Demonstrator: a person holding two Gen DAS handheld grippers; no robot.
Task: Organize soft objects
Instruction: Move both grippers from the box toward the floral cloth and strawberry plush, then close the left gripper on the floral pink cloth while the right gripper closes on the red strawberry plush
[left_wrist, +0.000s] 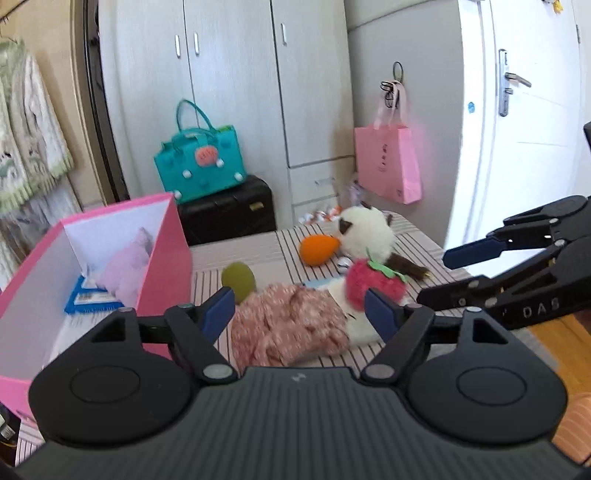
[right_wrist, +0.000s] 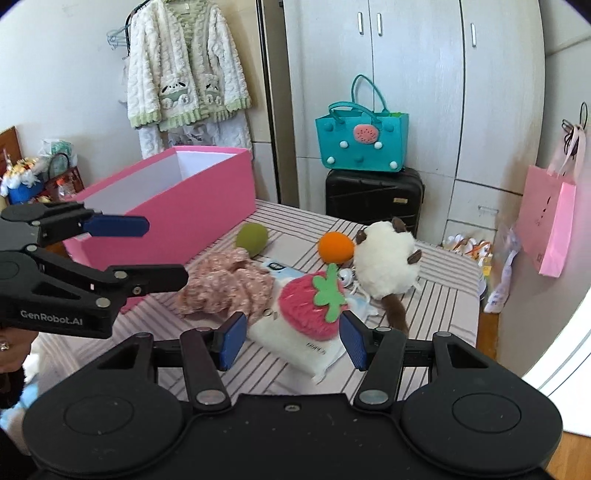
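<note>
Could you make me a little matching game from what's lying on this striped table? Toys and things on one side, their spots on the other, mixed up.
Things:
1. strawberry toy
2. green ball
3. orange ball
4. lilac cloth

Places:
A. inside the pink box
B. touching the white plush cat
C. lying on a white packet
D. between the pink box and the floral cloth

Pairs: 1-C, 2-D, 3-B, 4-A

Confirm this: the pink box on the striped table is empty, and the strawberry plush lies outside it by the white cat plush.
Not empty. The left wrist view shows the pink box holding a lilac soft item and a blue packet. The strawberry plush does lie outside, by the white cat plush.
</note>
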